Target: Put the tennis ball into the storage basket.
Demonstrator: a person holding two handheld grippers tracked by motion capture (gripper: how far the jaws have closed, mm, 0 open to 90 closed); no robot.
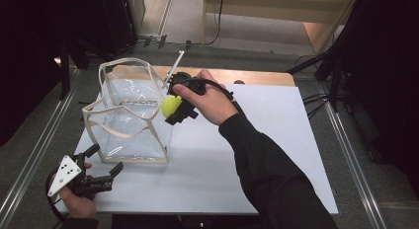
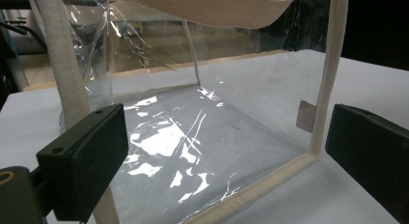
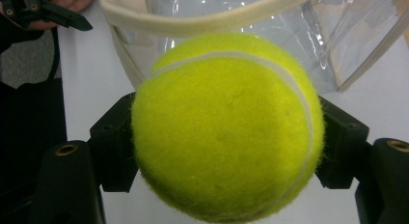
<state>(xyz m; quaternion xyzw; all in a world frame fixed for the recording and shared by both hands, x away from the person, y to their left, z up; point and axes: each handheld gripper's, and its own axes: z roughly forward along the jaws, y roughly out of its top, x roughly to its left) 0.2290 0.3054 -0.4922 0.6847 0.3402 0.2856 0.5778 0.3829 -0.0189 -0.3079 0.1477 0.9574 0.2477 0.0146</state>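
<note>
My right tongs [image 1: 174, 110] pinch the tennis ball [image 1: 171, 106] at the clear bag [image 1: 131, 115] rim's right edge; my left tongs [image 1: 103, 161] stand spread before its near corner on the desk [image 1: 257, 150].

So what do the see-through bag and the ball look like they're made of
The bag looks like thin clear plastic film: it is glossy, creased, and the table shows through it. Its edges and handles look like cream woven fabric tape. The ball seems felt-covered, with a fuzzy yellow-green nap and a pale seam, like a tennis ball.
</note>
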